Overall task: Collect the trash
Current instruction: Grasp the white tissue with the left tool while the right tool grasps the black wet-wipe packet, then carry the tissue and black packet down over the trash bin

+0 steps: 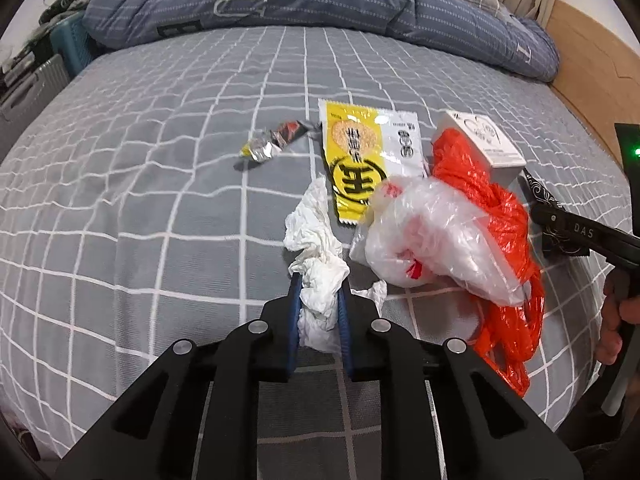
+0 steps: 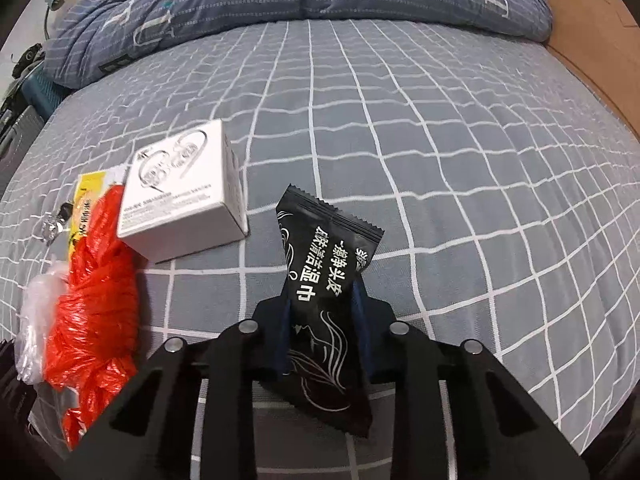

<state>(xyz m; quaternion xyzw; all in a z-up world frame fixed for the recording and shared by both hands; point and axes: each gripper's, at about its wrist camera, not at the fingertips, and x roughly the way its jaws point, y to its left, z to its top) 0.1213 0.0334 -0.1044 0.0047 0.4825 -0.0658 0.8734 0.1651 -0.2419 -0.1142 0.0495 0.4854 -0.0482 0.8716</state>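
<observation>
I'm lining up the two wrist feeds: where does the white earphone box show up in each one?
Left wrist view: white earphone box sits right of centre, behind the orange plastic bag.
Right wrist view: the box sits left of centre, upper left of the right claw, which is shut on the black wipe packet.
Shared landmark: the orange plastic bag, touching the box in both views.

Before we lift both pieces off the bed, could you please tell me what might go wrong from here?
1. The crumpled white tissue is long and soft; only its near end sits in the left gripper, so it may tear or drag the clear plastic bag beside it.
2. The right gripper pinches the glossy black wet-wipe sachet by its edges; it could slip out.
</observation>
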